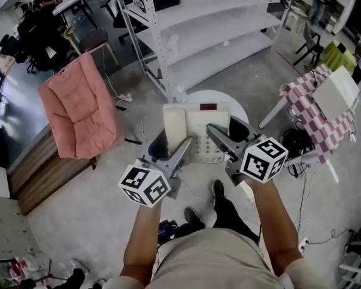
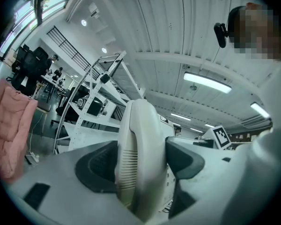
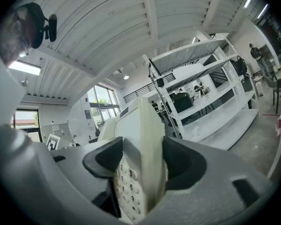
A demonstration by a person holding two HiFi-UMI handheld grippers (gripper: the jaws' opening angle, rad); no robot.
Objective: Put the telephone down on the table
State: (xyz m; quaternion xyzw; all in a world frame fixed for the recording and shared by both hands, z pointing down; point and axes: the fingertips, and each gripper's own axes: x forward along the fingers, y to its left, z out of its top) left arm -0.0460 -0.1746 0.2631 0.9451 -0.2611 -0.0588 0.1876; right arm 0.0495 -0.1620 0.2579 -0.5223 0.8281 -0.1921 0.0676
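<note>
A cream desk telephone (image 1: 197,131) with its handset on the left side is held up in the air above a small round white table (image 1: 234,104). My left gripper (image 1: 180,154) is shut on the telephone's handset side (image 2: 138,158). My right gripper (image 1: 219,138) is shut on the keypad side (image 3: 138,172), where the number keys show between the jaws. Both gripper views tilt upward to the ceiling.
A white metal shelf rack (image 1: 210,23) stands behind the table. A pink cushioned chair (image 1: 81,107) is at the left, and a table with a checked cloth (image 1: 316,116) at the right. The person's shoes (image 1: 216,191) are on the concrete floor below.
</note>
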